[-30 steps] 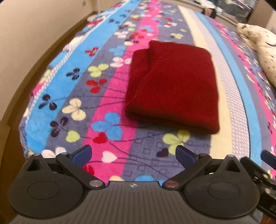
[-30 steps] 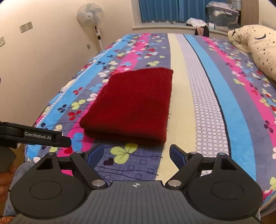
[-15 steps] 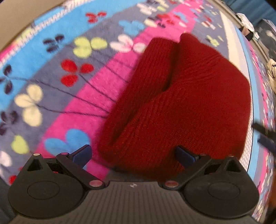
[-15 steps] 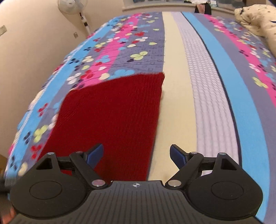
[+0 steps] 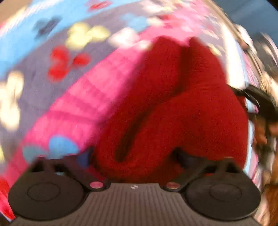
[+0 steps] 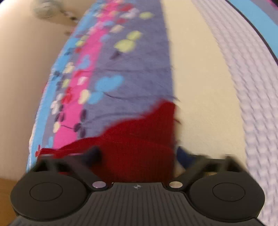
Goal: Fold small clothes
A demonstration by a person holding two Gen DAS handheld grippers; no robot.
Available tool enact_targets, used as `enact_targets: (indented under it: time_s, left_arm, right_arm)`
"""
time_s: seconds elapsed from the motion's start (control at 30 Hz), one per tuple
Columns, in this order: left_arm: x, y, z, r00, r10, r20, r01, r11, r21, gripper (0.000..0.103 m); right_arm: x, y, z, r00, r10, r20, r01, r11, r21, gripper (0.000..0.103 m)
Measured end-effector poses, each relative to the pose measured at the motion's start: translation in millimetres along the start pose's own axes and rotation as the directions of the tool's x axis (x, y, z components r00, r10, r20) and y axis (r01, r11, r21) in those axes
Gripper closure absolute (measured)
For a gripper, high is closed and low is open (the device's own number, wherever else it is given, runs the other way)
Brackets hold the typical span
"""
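A folded dark red knitted garment lies on the flowered striped bedspread. Both views are blurred by motion. My left gripper is open, low over the garment's near left corner, with the thick folded edge between its blue-tipped fingers. My right gripper is open over the garment's far right part, one finger on the red knit, the other finger beside its right edge on the cream stripe. The right gripper's black body shows at the right edge of the left wrist view.
The bedspread runs away in blue, pink, grey, cream and white stripes. A beige wall and a standing fan are to the left of the bed. The bed's left edge is close.
Both grippers have moved forward and down from the bed's near edge onto the garment, which now fills the space between their fingers. Both have stayed open.
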State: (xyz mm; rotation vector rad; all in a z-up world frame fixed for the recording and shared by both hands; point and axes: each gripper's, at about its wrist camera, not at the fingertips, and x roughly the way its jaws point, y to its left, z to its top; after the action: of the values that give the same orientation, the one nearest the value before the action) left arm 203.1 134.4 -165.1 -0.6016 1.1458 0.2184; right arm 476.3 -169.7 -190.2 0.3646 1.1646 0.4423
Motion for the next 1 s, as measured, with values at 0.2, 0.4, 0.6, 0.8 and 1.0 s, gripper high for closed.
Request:
enact_targets:
  time_s: [0.2, 0.4, 0.6, 0.8, 1.0]
  left_arm:
    - [-0.5, -4.9, 29.8, 0.999, -0.017, -0.032, 0.019, 0.998, 0.054, 0.059]
    - [25.6, -70.7, 116.5, 0.999, 0.042, 0.004, -0.041, 0.932, 0.359, 0.065]
    - [74.8, -213.3, 147.7, 0.997, 0.078, 0.016, -0.065, 0.672, 0.738, 0.065]
    - [88.1, -243.6, 138.0, 0.997, 0.081, 0.014, -0.058, 0.575, 0.816, 0.057]
    - [92.6, -237.3, 159.8, 0.997, 0.083, 0.001, -0.052, 0.612, 0.789, 0.055]
  right_arm:
    - [-23.4, 30.0, -7.7, 0.993, -0.035, 0.113, 0.057, 0.979, -0.194, 0.075]
    - [-94.7, -21.5, -36.4, 0.971, -0.043, 0.235, 0.045, 0.999, -0.001, 0.078]
    - [-149.7, -107.6, -160.9, 0.931, -0.094, 0.354, -0.055, 0.92, 0.388, 0.079]
    - [-151.8, -104.3, -238.0, 0.87, -0.218, 0.443, -0.074, 0.829, 0.554, 0.078]
    - [-156.5, -78.0, -235.6, 0.856, -0.266, 0.443, -0.013, 0.847, 0.532, 0.078]
